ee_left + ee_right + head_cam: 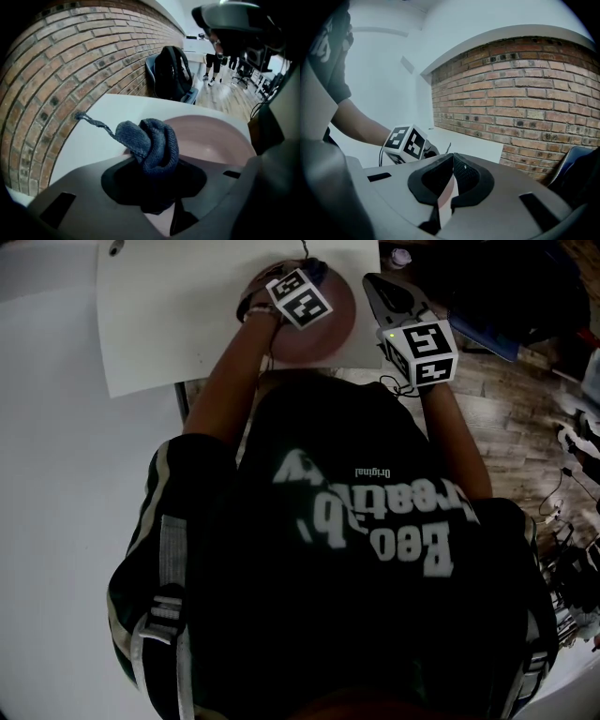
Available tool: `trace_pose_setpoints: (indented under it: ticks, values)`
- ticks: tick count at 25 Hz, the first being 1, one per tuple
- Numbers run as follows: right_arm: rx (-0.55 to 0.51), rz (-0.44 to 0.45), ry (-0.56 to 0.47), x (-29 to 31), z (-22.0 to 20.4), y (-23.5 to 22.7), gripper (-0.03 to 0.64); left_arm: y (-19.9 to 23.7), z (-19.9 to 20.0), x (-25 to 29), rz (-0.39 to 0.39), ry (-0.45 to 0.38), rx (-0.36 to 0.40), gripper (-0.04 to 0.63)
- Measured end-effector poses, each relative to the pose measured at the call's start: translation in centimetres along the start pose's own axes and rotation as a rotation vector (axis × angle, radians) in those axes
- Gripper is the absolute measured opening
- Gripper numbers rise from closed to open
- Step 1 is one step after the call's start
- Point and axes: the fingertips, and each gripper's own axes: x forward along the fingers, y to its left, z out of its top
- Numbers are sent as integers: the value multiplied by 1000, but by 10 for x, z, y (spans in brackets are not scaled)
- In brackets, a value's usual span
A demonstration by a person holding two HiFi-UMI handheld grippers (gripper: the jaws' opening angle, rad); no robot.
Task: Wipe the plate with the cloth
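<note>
Blue cloth (pixel 152 145) is bunched and pinched in my left fingers (pixel 117 180), over the pink plate (pixel 211 136) on the table (pixel 93 126). My right fingers (pixel 471 180) pinch its rim. Hard wiping could slide the plate out.

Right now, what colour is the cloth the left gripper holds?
Blue, with a denim-like weave. The cloth shows best in the left gripper view.
</note>
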Motion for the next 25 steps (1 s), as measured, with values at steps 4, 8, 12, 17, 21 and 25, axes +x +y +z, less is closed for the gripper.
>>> trace_pose_setpoints:
  ticks: [4, 8, 12, 17, 21, 25]
  values:
    - [-6, 8, 1, -1, 0, 1, -4, 16, -17, -4, 39, 37, -46, 140]
    - [-9, 11, -2, -1, 1, 4, -4, 22, -36, -10, 67, 63, -74, 140]
    - [-11, 16, -4, 0, 4, 8, -4, 24, -54, -18, 84, 89, -77, 140]
    - [-14, 20, -18, -1, 6, 7, -4, 18, -73, -27, 87, 132, -77, 140]
    - [-10, 22, -25, 1, 6, 8, -3, 12, -89, -32, 78, 152, -78, 140]
    - [-3, 23, -32, -1, 10, 9, -3, 4, -101, -42, 59, 174, -81, 140]
